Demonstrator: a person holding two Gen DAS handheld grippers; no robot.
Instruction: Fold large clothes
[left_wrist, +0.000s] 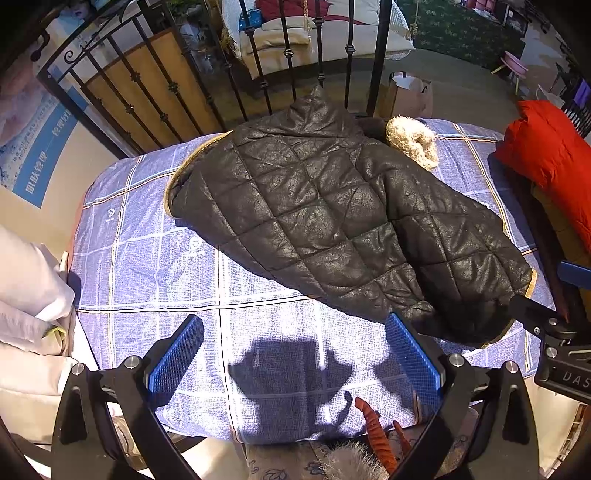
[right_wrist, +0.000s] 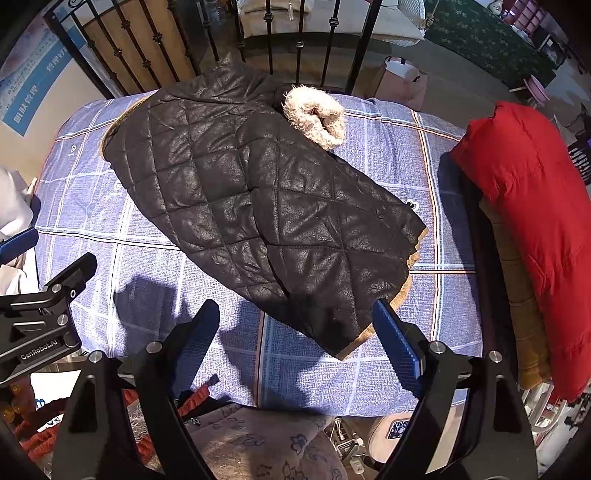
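The left gripper has its jaws spread wide and empty, blue ribbed pads facing each other across the lower middle of the left wrist frame, hovering over a blue checked sheet where their shadow falls. The right-hand pad sits just beside the near hem of a black quilted jacket; whether it touches the cloth cannot be told.

The right gripper also has its jaws spread with nothing between them, low in the right wrist frame, and the jacket's near corner with its tan edging lies between and just beyond the two fingertips.

The jacket lies flat on the sheet, running diagonally from the upper left of each frame down toward the lower right. A cream fleece cuff curls up at its upper right side, near the top of the frame.

A red padded garment is piled along the right edge of the sheet, well apart from the jacket. Pale cloth bunches at the left edge. A black iron railing stands behind the sheet across the top, with a paper bag on the floor beyond it.
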